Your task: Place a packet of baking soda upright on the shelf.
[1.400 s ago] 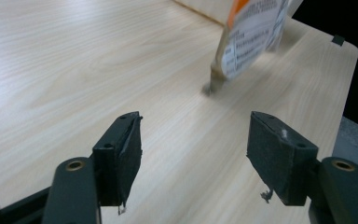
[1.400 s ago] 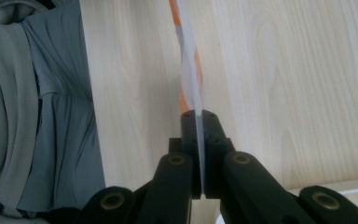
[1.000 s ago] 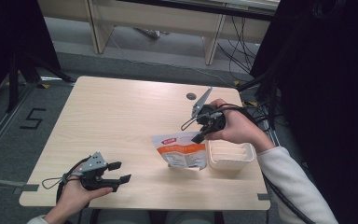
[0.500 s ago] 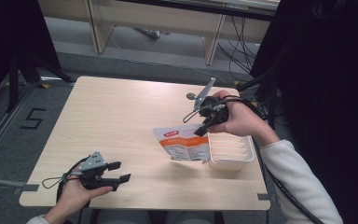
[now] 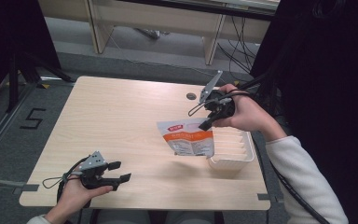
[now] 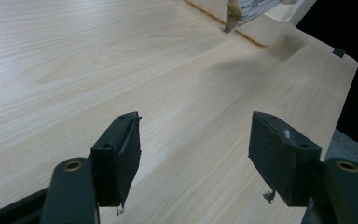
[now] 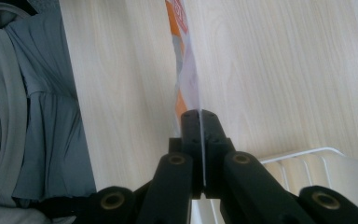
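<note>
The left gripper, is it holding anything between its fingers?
No, the left gripper has its fingers wide apart, with bare table between them.

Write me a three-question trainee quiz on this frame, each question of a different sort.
1. True or false: the right gripper is shut on the orange-and-white pouch.
2. Multiple choice: the left gripper is (A) clamped on the pouch, (B) open with nothing between its jaws, (C) inside the tray.
3. Fill in: beside the hanging pouch, near the table's right edge, stands a white ______ with slotted dividers.

Key
1. True: the jaws pinch the pouch's top edge and it hangs off the table.
2. B: it sits near the front left corner, jaws apart.
3. Tray.
</note>
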Demonstrator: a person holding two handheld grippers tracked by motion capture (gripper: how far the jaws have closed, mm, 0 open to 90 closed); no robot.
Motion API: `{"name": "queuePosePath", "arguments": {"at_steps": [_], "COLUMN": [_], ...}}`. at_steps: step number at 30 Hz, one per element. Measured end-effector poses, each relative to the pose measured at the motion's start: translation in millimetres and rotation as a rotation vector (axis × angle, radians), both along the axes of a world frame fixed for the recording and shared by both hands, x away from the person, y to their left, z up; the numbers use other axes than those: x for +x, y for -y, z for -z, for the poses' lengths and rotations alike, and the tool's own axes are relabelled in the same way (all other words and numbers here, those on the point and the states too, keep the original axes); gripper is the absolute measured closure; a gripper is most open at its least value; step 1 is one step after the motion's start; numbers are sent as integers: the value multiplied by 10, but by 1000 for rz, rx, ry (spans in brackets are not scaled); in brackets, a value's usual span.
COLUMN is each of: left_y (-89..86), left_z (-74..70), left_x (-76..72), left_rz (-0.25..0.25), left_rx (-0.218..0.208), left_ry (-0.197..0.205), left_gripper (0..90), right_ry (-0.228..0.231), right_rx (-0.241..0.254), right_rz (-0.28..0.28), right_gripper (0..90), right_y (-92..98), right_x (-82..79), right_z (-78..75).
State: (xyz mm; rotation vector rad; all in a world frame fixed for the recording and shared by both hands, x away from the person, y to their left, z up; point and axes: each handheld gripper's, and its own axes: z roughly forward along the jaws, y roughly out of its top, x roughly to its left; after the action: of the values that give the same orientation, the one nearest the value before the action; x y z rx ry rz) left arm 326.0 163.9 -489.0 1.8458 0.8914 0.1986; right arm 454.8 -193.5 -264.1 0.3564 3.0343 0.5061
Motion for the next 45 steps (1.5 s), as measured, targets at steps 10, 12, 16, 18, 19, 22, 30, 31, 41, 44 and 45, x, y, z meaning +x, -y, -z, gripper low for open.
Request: {"name": "queuePosePath", "arguments": {"at_steps": [10,12,16,18,19,22,30,31,41,44,45], "left_y": [2,6,6,5,5,9,-3,-2,-7,-8,-9], "left_z": [6,9,10,9,8,10,7,7,6,7,6], "left_x": [4,0,1,1,1,-1,4,2,8,6,8], "left_rz": [1,-3,-11,-11,-11,-12,-11,-17,-16,-18,-18], "left_rx": [-6,-12,-20,-22,-23,-30,-27,-31,-34,-34,-33], "left_ry": [-7,-16,-19,-20,-21,-26,-24,-27,-22,-24,-21], "left_gripper": [333,333,333,333,333,333,333,333,334,334,333], "right_ry": [2,4,12,13,15,21,29,28,28,30,26], "right_rx": [6,8,3,5,9,14,8,12,8,4,9], "right_rz": [28,18,40,30,37,42,56,41,75,50,76], "right_gripper": [900,900,900,900,900,900,900,900,900,900,900], "right_y": [110,127,166,183,193,218,251,256,327,352,359], "right_x": [70,86,101,116,115,124,125,137,149,173,161], "right_z": [-42,-44,-61,-73,-84,-112,-154,-152,-184,-198,-205]}}
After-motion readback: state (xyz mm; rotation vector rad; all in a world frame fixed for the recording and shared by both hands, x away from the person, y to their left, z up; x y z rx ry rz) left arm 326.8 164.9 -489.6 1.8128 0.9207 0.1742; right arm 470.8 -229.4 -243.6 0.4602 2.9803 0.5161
